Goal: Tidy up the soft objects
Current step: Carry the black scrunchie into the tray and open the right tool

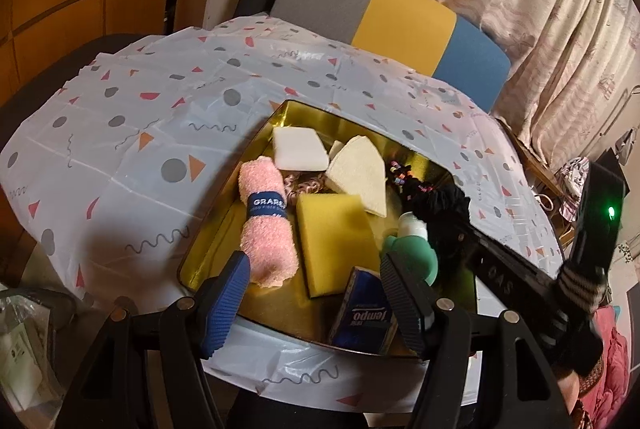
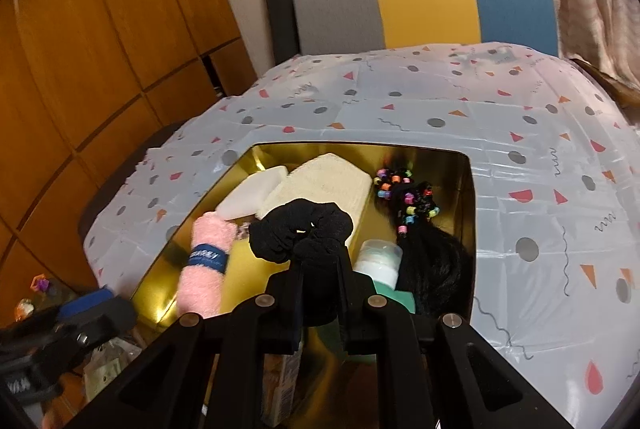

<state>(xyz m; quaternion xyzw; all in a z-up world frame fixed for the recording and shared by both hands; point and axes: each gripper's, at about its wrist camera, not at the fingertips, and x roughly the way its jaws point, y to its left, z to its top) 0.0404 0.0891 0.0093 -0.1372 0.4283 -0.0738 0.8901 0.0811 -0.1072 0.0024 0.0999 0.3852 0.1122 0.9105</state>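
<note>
A shallow gold-coloured metal tray [image 2: 464, 189] sits on a tabletop covered by a pale plastic cloth printed with grey dots and pink and orange triangles [image 1: 132, 117]. The right hand-held gripper [image 2: 320, 269] has its jaws nearly closed, pinching a black fabric scrunchie [image 2: 300, 229] that hangs above the tray's middle; in the left wrist view the same scrunchie [image 1: 440, 205] shows at the tip of that hand-held gripper reaching in from the right.

The left hand-held gripper [image 1: 316, 293] has its jaws wide apart and nothing between them, poised over the tray's near edge with its blue ribbed pads [image 1: 224, 305] clear of the contents.

Inside the tray lie a rolled pink fluffy towel with a dark blue paper band [image 1: 266, 225], a yellow rectangular sponge [image 1: 334, 241] just beside it, a white foam block [image 1: 298, 149] at the far side, and a cream wedge-shaped cloth pad [image 1: 360, 173] next to that. A dark blue tissue pack [image 1: 364, 313] leans at the near edge, and a teal and white soft shape [image 1: 408, 241] lies near the right-hand side. A black hairpiece with multicoloured beads [image 2: 412, 213] rests against the tray's right wall.

Behind the tabletop stands a chair with a grey, yellow and blue backrest [image 2: 424, 5].
</note>
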